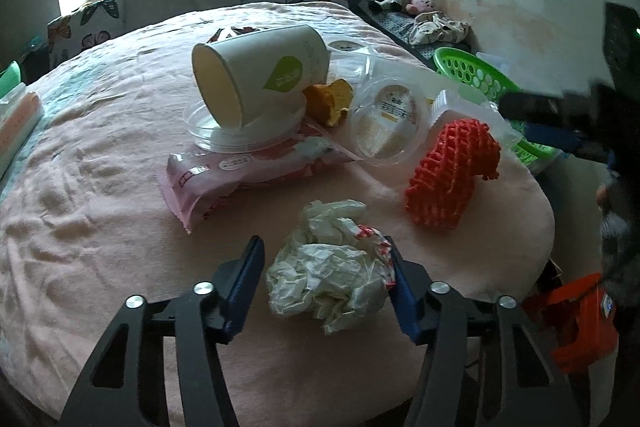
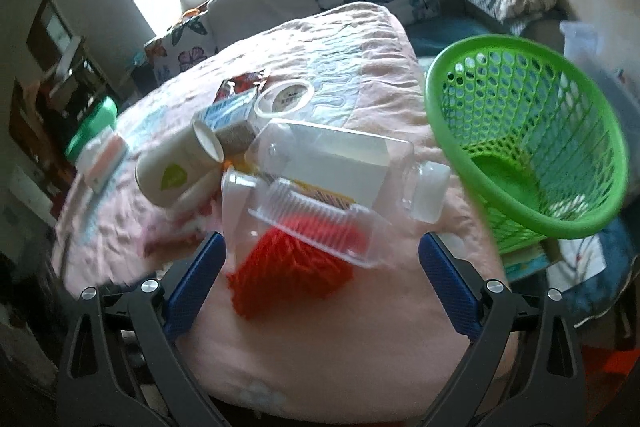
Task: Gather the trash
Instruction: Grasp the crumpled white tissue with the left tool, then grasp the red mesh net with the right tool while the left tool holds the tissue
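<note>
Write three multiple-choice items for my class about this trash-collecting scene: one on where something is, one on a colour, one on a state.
1. Where is the crumpled paper wrapper?
A. Between the fingers of the left hand-held gripper
B. Inside the basket
C. Under the paper cup

2. What colour is the perforated plastic basket?
A. Blue
B. Green
C. Red

3. How is the white paper cup positioned?
A. Standing upright
B. Crushed flat
C. Tipped over on its side

Answers
1: A, since the wrapper sits between the two blue fingers in the left wrist view.
2: B, since its rim and walls are bright green in the right wrist view.
3: C, since its open mouth faces sideways and it rests on a clear plastic lid.
</note>
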{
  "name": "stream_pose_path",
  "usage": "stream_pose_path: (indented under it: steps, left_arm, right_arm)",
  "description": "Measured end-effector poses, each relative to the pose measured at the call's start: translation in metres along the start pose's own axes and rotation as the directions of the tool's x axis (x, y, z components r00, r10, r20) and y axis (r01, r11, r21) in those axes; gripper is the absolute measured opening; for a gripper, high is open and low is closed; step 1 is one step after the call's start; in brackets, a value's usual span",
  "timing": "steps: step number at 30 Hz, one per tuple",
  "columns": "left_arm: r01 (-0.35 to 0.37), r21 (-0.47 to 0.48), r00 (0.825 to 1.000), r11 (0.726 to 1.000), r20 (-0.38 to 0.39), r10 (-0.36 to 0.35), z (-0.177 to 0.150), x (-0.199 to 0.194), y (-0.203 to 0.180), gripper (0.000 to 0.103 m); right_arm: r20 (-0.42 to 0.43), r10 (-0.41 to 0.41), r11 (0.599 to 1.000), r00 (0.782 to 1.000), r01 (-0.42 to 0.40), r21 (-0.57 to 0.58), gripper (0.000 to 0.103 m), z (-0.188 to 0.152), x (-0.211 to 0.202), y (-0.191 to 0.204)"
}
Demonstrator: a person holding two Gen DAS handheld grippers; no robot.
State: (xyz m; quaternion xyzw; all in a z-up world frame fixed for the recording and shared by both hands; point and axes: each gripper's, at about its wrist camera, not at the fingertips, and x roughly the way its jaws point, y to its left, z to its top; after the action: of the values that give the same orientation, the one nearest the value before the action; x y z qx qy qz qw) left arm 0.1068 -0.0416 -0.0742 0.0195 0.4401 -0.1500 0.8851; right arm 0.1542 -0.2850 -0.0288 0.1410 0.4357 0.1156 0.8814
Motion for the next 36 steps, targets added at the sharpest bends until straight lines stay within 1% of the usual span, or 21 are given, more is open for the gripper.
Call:
stream_pose_path:
  steps: [2, 4, 7, 11, 14, 17, 19, 26, 31, 32, 33, 34, 36]
  left_arm:
    - [0.008, 0.000, 1.000, 1.000, 0.004, -0.008, -0.001, 0.000, 0.000, 0.050]
    - [0.014, 0.002, 1.000, 1.000, 0.009, -0.014, -0.001, -0.002, -0.001, 0.049]
    - [0.018, -0.002, 1.000, 1.000, 0.012, -0.017, -0.001, -0.005, 0.002, 0.048]
    - [0.026, -0.012, 0.999, 1.000, 0.025, -0.026, -0.002, -0.011, 0.006, 0.047]
    - [0.033, -0.015, 0.999, 0.999, 0.035, -0.032, -0.002, -0.014, 0.007, 0.047]
    - [0.040, -0.017, 0.998, 0.999, 0.047, -0.039, -0.003, -0.019, 0.009, 0.047]
    - [0.042, -0.016, 0.998, 0.999, 0.056, -0.041, -0.004, -0.023, 0.011, 0.047]
    - [0.043, -0.023, 0.996, 0.999, 0.076, -0.041, -0.002, -0.032, 0.017, 0.047]
    - [0.046, -0.018, 0.995, 0.999, 0.092, -0.044, 0.004, -0.039, 0.017, 0.047]
    - [0.047, -0.016, 0.994, 0.999, 0.095, -0.045, 0.005, -0.040, 0.016, 0.047]
    - [0.050, -0.013, 0.994, 0.999, 0.097, -0.048, 0.007, -0.042, 0.016, 0.047]
    - [0.054, -0.013, 0.994, 0.998, 0.099, -0.053, 0.010, -0.043, 0.014, 0.047]
    - [0.067, -0.008, 0.993, 0.998, 0.103, -0.065, 0.015, -0.045, 0.011, 0.047]
  right_arm:
    - [-0.011, 0.001, 1.000, 1.000, -0.001, 0.021, 0.096, 0.005, 0.005, -0.001]
    - [-0.028, -0.014, 0.999, 1.000, 0.015, 0.045, 0.096, 0.010, 0.012, -0.002]
    - [-0.055, 0.034, 0.993, 0.998, -0.027, 0.112, 0.096, 0.015, 0.020, -0.007]
    - [-0.090, 0.057, 0.984, 0.994, -0.040, 0.174, 0.096, 0.019, 0.030, -0.010]
    - [-0.116, 0.062, 0.979, 0.991, -0.038, 0.199, 0.094, 0.023, 0.038, -0.010]
    - [-0.135, 0.038, 0.976, 0.990, -0.008, 0.218, 0.093, 0.024, 0.046, -0.011]
    - [-0.147, 0.041, 0.972, 0.988, -0.005, 0.236, 0.092, 0.024, 0.049, -0.015]
    - [-0.130, 0.037, 0.970, 0.991, -0.005, 0.241, 0.091, 0.022, 0.042, -0.016]
    - [-0.089, 0.068, 0.970, 0.994, -0.045, 0.240, 0.091, 0.023, 0.025, -0.019]
    - [-0.080, 0.078, 0.969, 0.994, -0.057, 0.241, 0.090, 0.023, 0.020, -0.021]
    - [-0.074, 0.091, 0.967, 0.993, -0.070, 0.246, 0.076, 0.023, 0.017, -0.022]
    - [-0.071, 0.105, 0.964, 0.992, -0.084, 0.252, 0.071, 0.025, 0.016, -0.022]
    - [-0.069, 0.167, 0.949, 0.984, -0.141, 0.283, 0.069, 0.028, 0.011, -0.029]
